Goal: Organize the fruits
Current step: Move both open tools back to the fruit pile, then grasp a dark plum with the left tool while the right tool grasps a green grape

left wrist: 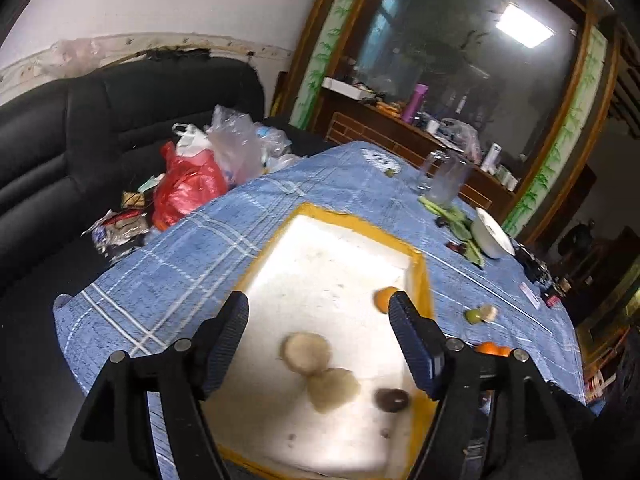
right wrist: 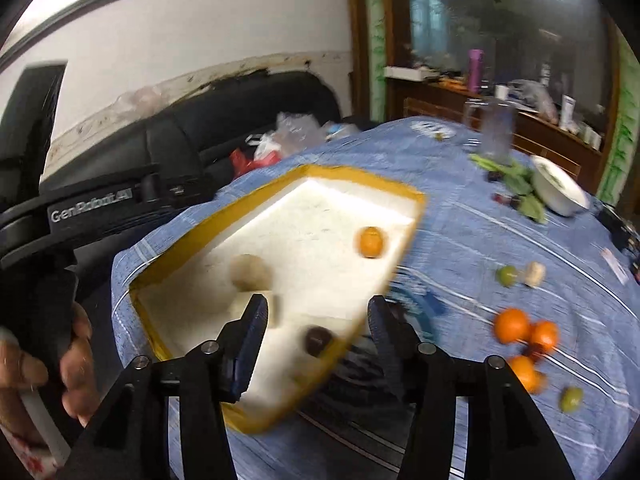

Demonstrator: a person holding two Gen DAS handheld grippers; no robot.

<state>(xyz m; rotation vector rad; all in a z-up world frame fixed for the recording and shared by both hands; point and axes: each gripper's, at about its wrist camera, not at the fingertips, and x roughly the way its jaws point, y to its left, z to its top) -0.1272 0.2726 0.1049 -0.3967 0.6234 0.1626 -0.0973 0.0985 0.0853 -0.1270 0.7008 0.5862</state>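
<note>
A: Left gripper (left wrist: 318, 336) state?

B: Fingers standing apart, gripping nothing, hovering over the yellow-rimmed foam tray (left wrist: 422, 276).

A: Right gripper (right wrist: 318, 330)?

B: Also parted and empty, straddling the tray's near right rim.

A: Fruit?

B: An orange (right wrist: 371, 242), two pale round fruits (left wrist: 307, 353) and a dark fruit (left wrist: 392, 400) are lying in the tray; three oranges (right wrist: 512, 326) and green fruits (right wrist: 506, 275) are sitting on the blue tablecloth (left wrist: 180, 264), right of it.
</note>
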